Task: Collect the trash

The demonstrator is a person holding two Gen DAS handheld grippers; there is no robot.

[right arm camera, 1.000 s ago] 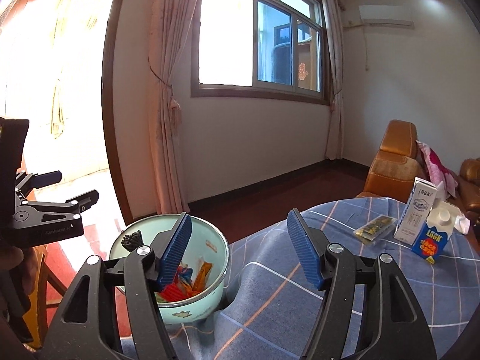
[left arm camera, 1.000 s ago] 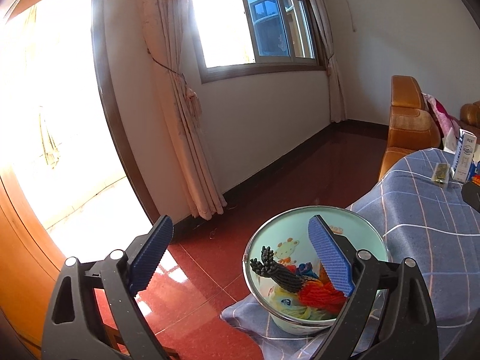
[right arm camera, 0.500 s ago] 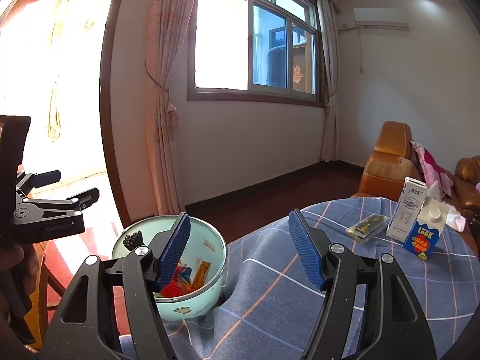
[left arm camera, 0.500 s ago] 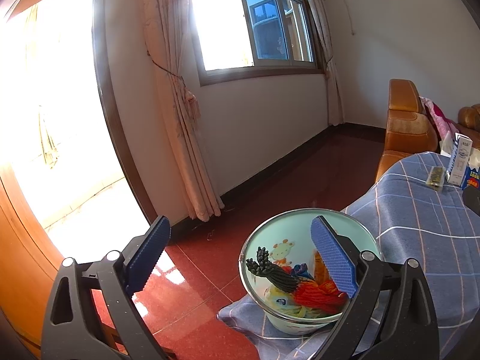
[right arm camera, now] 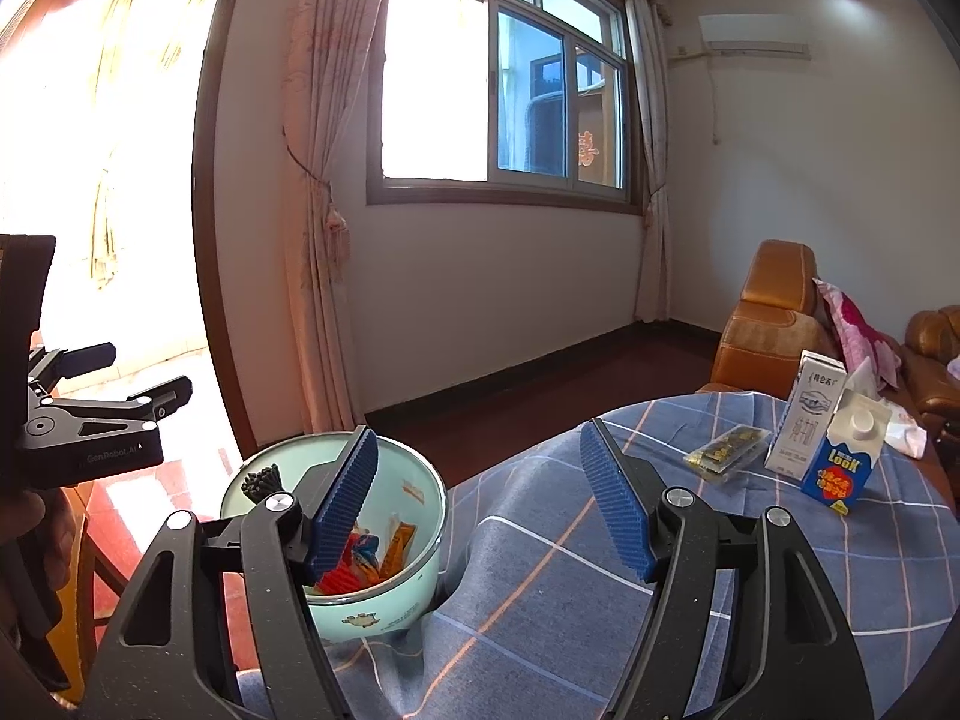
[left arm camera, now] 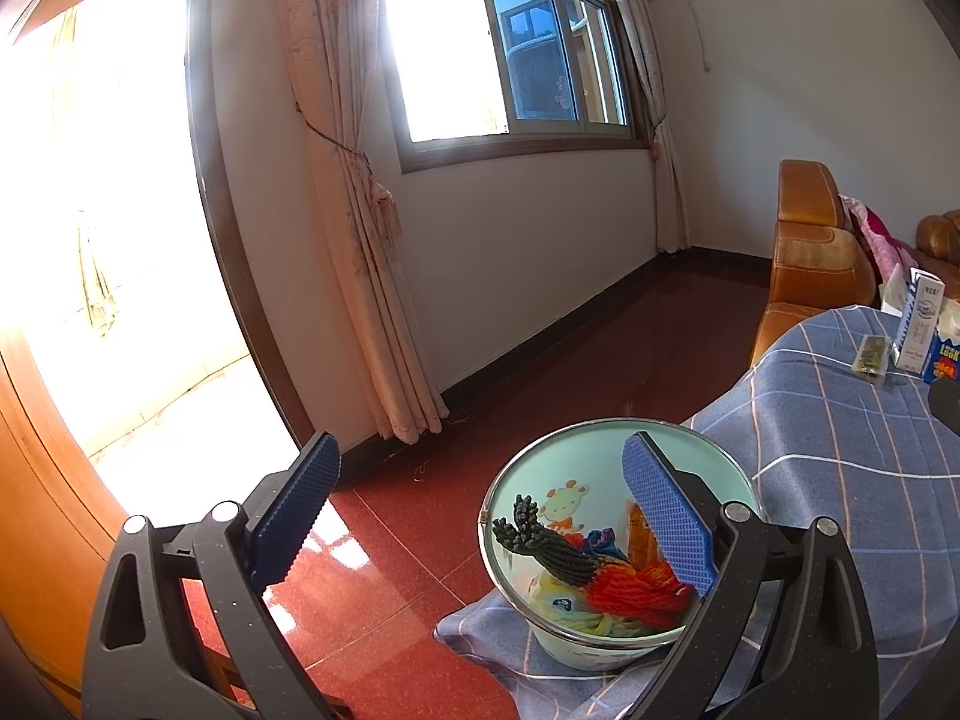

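The job looks to be between pickups: the bowl point(right arm camera: 336, 531) at the near left edge of the table point(right arm camera: 600, 588) already holds wrappers and bits of yarn, and neither gripper carries anything. The right gripper point(right arm camera: 480, 504) hangs above the table's near side with its jaws spread and nothing between the pads. The left gripper point(left arm camera: 480, 510) hovers over the table's left edge, its jaws wide apart too, its right finger above the bowl and its left one out over the red floor point(left arm camera: 420, 528).

What is left to collect sits at the far right edge of the cloth: a small clear packet point(right arm camera: 727, 452), a tall white carton point(right arm camera: 807, 423) just beside it, and a blue carton point(right arm camera: 846, 459) touching the white one, with crumpled paper point(right arm camera: 903, 429) behind. All lie well apart from the right gripper, ahead and to its right.

The next move probably calls for reaching the right gripper across the cloth; the packet is nearest and lies flat, so the jaws would need to come down low.
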